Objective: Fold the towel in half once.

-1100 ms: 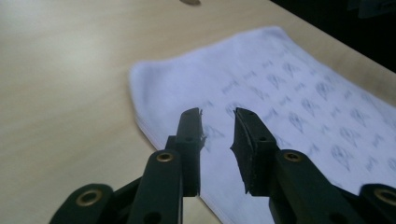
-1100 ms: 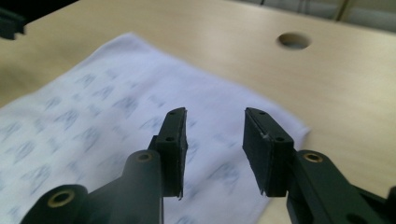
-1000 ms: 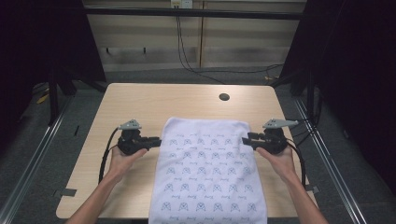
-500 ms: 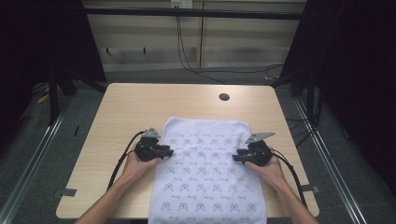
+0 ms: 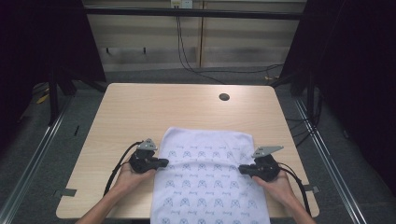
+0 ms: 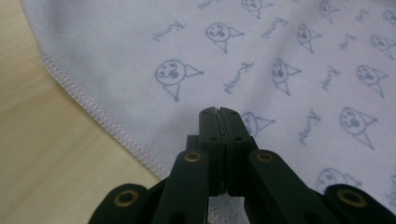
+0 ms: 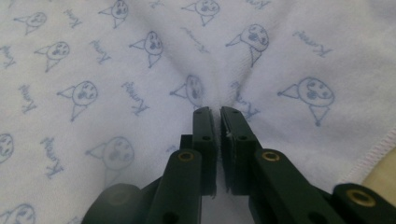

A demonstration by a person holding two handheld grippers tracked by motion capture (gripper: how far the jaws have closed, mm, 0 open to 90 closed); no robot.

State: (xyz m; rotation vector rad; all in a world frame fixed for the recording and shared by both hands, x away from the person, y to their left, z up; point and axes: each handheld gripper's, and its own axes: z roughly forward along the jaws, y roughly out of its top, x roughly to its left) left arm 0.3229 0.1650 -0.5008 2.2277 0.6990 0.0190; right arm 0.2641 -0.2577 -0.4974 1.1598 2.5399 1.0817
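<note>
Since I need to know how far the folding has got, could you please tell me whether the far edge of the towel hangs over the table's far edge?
No, the towel's far edge lies on the table, with bare wood beyond it.

White woven terry cloth towel (image 6: 289, 51): matt, soft nap, printed blue-grey figures, stitched hem. Pale wood-grain laminate counter (image 5: 154, 107): smooth, low sheen. Left black plastic claw (image 6: 219, 119): matt, brass-coloured rivets. Right black plastic claw (image 7: 215, 116): likewise.

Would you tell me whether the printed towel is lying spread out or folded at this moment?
Spread, one layer as far as shows: the towel lies open on the table, near end over the edge, slightly bunched where the right gripper pinches it.
</note>
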